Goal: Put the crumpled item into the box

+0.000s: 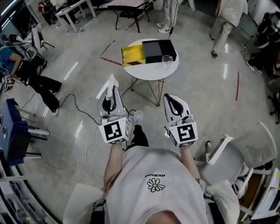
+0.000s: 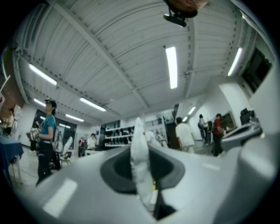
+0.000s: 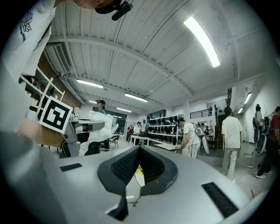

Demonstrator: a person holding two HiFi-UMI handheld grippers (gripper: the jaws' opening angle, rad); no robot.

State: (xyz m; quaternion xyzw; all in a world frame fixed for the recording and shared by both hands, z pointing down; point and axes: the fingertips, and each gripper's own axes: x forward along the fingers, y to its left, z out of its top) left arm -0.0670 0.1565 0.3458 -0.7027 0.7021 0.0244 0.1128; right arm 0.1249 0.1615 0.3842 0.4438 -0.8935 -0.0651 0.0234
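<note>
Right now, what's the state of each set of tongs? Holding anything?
Left tongs: closed on the crumpled white paper.
Right tongs: closed, nothing between them.

Open workshop hall with shelving racks (image 3: 162,124), desks (image 1: 75,9)

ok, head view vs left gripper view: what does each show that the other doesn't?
Head view only: the round table with the box and a clear cup on it, plus the right gripper. Left gripper view only: ceiling lights, shelving at the back, and a close look at the jaws closed on the item. Both: the left gripper holding the white crumpled item.
</note>
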